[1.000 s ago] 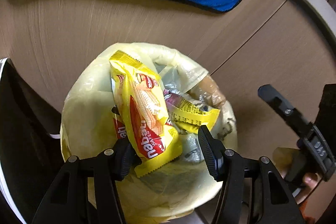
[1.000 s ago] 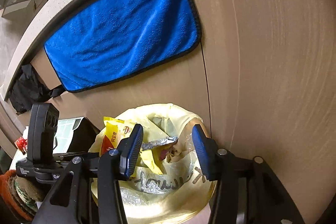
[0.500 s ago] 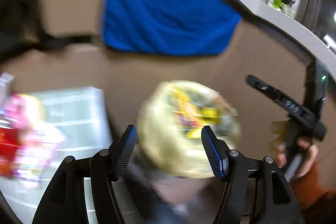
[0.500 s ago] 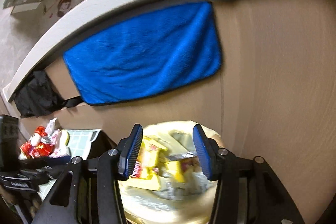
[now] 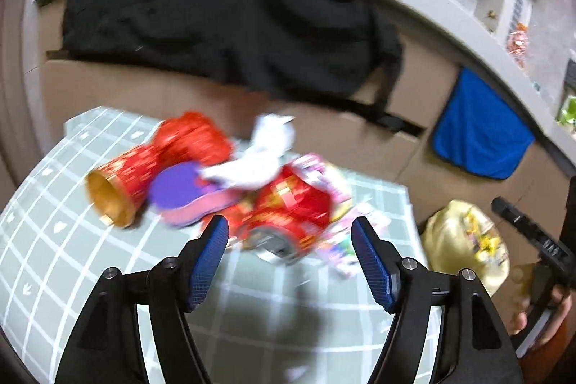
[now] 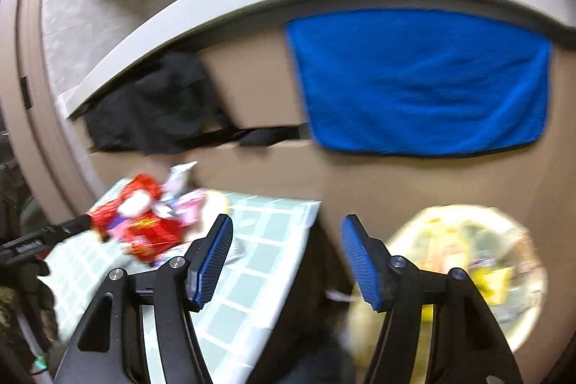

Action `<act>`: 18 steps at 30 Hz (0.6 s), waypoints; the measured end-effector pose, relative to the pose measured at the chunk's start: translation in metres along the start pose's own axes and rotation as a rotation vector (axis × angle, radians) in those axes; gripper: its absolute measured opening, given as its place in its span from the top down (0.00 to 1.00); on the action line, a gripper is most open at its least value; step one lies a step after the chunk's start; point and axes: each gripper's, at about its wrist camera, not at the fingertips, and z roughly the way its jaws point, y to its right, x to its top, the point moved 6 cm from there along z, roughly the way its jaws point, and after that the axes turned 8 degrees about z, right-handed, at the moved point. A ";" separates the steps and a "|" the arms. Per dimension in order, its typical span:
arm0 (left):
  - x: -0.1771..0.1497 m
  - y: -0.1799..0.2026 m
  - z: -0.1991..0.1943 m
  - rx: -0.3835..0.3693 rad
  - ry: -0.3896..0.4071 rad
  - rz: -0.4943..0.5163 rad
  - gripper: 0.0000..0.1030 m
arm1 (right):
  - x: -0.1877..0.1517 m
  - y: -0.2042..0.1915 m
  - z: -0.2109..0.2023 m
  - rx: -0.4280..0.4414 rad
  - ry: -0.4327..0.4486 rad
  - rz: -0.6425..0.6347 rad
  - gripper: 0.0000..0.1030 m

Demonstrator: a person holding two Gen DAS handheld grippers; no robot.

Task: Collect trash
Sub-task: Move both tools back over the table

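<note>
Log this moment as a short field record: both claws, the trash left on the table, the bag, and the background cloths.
left claw: open, empty, pointed at the pile
right claw: open, empty, over the table edge
table: pale green grid cover
trash pile: red tube, purple lid, white crumpled paper, red and pink wrappers; blurred
trash bag: yellowish, open, wrappers inside, right of the table
blue cloth: hanging on the brown panel
black cloth: hanging behind the table

The left wrist view looks down, close, over the pale green grid-patterned table (image 5: 72, 240) toward the cabinet front. The right wrist view faces the hanging blue cloth (image 6: 424, 81). Both share the yellow plastic-lined bin (image 5: 464, 240).
</note>
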 end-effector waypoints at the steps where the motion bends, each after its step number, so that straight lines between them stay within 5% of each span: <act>1: -0.005 -0.003 0.000 0.008 -0.004 0.000 0.31 | -0.004 -0.011 0.005 0.023 -0.015 -0.004 0.41; 12: -0.013 0.001 0.029 -0.068 -0.032 -0.093 0.31 | -0.032 -0.043 0.020 0.042 -0.105 -0.054 0.41; 18: -0.005 0.002 0.093 0.017 -0.117 -0.200 0.32 | -0.040 -0.034 0.028 0.051 -0.135 -0.003 0.41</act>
